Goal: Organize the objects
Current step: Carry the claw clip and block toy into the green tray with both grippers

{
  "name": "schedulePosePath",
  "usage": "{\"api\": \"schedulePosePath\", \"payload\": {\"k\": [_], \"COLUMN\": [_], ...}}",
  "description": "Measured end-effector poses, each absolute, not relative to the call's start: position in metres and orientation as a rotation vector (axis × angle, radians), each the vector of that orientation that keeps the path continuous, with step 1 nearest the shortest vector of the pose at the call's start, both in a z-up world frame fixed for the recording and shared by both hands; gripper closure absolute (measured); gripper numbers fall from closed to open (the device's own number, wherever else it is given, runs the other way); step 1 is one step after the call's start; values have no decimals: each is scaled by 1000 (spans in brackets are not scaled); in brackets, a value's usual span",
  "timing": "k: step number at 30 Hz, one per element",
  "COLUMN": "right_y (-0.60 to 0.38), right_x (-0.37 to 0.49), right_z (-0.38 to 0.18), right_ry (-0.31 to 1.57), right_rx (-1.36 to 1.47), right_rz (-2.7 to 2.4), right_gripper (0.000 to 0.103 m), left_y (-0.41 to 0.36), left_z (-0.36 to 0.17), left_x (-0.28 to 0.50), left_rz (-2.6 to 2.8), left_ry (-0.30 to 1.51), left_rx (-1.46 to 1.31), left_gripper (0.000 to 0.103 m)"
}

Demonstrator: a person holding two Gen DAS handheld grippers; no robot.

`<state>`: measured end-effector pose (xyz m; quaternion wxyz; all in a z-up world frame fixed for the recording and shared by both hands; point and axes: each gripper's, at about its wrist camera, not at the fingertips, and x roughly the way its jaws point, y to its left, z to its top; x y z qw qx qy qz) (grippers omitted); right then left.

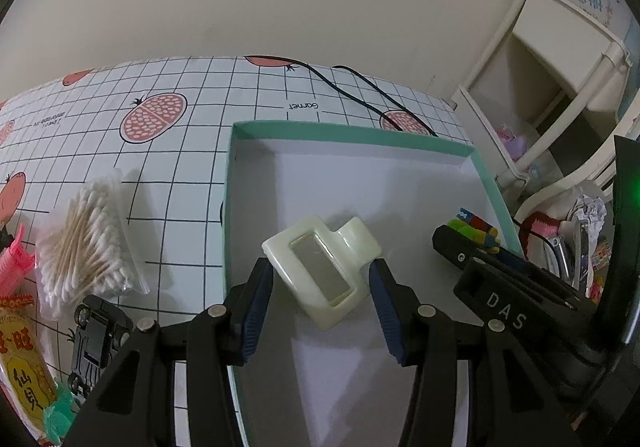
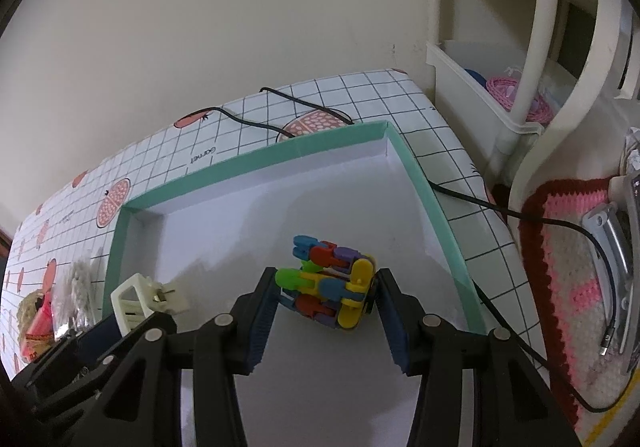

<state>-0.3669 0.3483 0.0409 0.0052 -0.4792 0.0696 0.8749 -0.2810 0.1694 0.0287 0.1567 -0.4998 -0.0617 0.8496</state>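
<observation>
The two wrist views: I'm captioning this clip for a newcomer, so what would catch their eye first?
Probably the teal-rimmed box with its bare white floor. In it lie a cream hair claw clip between the open left gripper's fingers and a bright multicolored plastic toy between the open right gripper's fingers. On the pomegranate-print tablecloth to the box's left lies a bag of cotton swabs.

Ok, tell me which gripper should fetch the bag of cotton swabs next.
Left. The cotton swabs lie on the tablecloth just left of the box, on the left gripper side; the right gripper sits over the far side, by the colourful clips.

A home: fruit-print gridded tablecloth (image 1: 192, 151), cream plastic drawer unit (image 1: 560, 59), crocheted mat (image 2: 576, 287).
</observation>
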Motion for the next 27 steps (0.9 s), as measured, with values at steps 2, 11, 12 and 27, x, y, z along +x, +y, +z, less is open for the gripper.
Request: {"api": "schedulePosePath", "payload": {"k": [2,11,12,27], "right_y": [349,349,350,356], "right_x": [-367,-365,-364,-356], "right_z": [41,49,51,83], "right_ry": [223,227,232,259], "right_rx": [-1502,-1491,-1486,-1463], "right_rz": [2740,2756,2762,2824], "right_gripper": [51,50,50,50], "left_y": [169,173,172,156], "left_z": [29,37,39,77], "left_x": [-280,-278,-278,-276], "left_rz": [2428,2418,2416,2482], "left_ry": [-174,-147,-146,-119], "left_rx": [-1429,-1415,-1414,-1345], "left_gripper": [51,52,52,44]}}
